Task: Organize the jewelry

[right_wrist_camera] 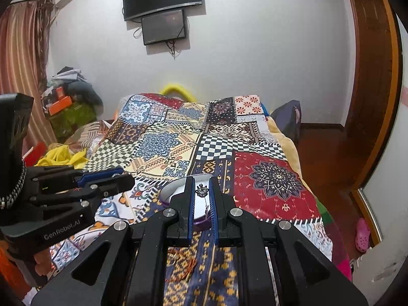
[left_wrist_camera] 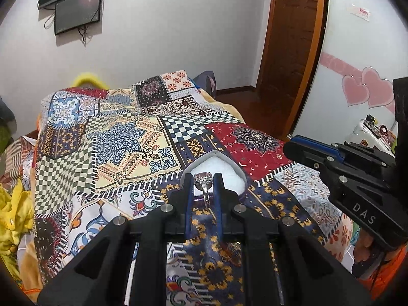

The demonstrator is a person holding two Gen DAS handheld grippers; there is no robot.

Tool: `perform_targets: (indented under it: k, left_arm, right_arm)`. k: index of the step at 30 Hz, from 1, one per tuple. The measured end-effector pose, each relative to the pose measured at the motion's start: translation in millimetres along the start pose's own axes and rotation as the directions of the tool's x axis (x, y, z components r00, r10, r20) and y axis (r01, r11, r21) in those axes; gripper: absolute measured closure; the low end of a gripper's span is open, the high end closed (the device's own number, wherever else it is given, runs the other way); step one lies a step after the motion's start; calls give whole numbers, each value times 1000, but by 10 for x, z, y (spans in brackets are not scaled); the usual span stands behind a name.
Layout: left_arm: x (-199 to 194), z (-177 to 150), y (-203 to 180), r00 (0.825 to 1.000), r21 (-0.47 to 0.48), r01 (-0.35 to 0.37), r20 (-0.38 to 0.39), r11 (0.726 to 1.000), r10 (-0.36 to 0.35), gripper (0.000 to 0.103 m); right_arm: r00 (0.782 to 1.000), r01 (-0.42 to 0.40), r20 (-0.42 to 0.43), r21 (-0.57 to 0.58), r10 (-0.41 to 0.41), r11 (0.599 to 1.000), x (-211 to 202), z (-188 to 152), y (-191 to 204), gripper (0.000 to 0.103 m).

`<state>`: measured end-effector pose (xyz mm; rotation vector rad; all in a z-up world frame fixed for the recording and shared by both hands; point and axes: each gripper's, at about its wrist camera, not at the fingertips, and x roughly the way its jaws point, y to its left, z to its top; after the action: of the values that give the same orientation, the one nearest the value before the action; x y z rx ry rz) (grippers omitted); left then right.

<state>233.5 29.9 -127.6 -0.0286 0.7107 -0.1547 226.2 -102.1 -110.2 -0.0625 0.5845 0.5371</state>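
Left wrist view: the left gripper has its jaws clamped on a silver ring, stone end up and band hanging down between the blue pads. Just behind it, a heart-shaped box with white lining lies open on the patchwork quilt. The right gripper shows to the right of the box, above the quilt.

Right wrist view: the right gripper has its jaws nearly closed on a small dark earring, whose thin hook dangles below, over the box. The left gripper sits left of the box. Some orange jewelry lies on the quilt nearer than the box.
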Motion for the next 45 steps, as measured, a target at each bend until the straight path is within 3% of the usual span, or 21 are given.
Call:
perform_targets:
  k: [13, 24, 32, 45]
  left_arm:
    - [549, 89, 99, 997, 17, 21, -72, 1000, -20, 89]
    - [932, 75, 155, 981, -8, 84, -172, 996, -84, 89]
    - [960, 86, 106, 982, 21, 87, -172, 996, -82, 89]
    - [601, 152, 202, 992, 3, 39, -120, 999, -38, 84]
  right_arm:
    - [993, -71, -90, 6, 71, 997, 480, 90, -138, 93]
    - [959, -160, -225, 60, 170, 985, 825, 43, -276, 93]
    - [946, -171, -271, 49, 178, 984, 947, 0, -258, 93]
    - [952, -133, -277, -1, 127, 991, 840, 44, -186, 89]
